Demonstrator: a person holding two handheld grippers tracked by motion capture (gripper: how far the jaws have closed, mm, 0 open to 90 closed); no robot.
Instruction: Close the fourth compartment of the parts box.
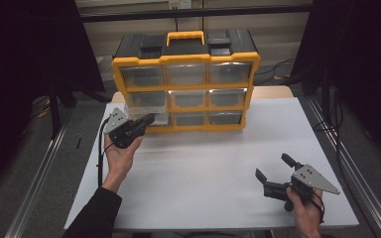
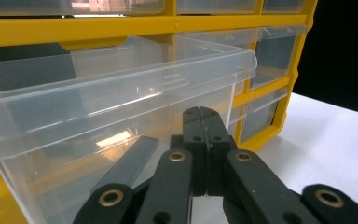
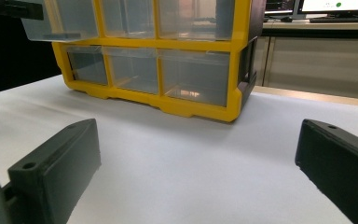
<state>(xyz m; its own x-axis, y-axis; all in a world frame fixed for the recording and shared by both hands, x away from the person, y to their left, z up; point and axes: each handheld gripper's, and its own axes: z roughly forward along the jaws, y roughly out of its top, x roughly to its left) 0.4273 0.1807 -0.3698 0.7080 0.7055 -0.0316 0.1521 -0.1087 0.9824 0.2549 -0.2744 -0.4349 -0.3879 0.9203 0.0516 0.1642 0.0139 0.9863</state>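
Note:
A yellow and black organiser cabinet (image 1: 184, 59) with clear plastic drawers stands at the back of the white table (image 1: 213, 163). Its middle-left drawer (image 1: 148, 105) is pulled partway out; in the left gripper view this drawer (image 2: 116, 93) looms close and looks empty. My left gripper (image 1: 150, 118) is shut with nothing between its jaws, and its tip (image 2: 205, 116) sits just in front of the drawer's front wall. Whether it touches the wall I cannot tell. My right gripper (image 1: 274, 167) rests open near the table's front right, its fingers (image 3: 56, 163) spread wide and pointing at the cabinet (image 3: 168, 95).
The cabinet has three rows of three drawers and a yellow carry handle (image 1: 185, 36) on top. A black cable (image 1: 99, 158) trails from the left gripper along the table's left edge. Dark curtains stand on both sides.

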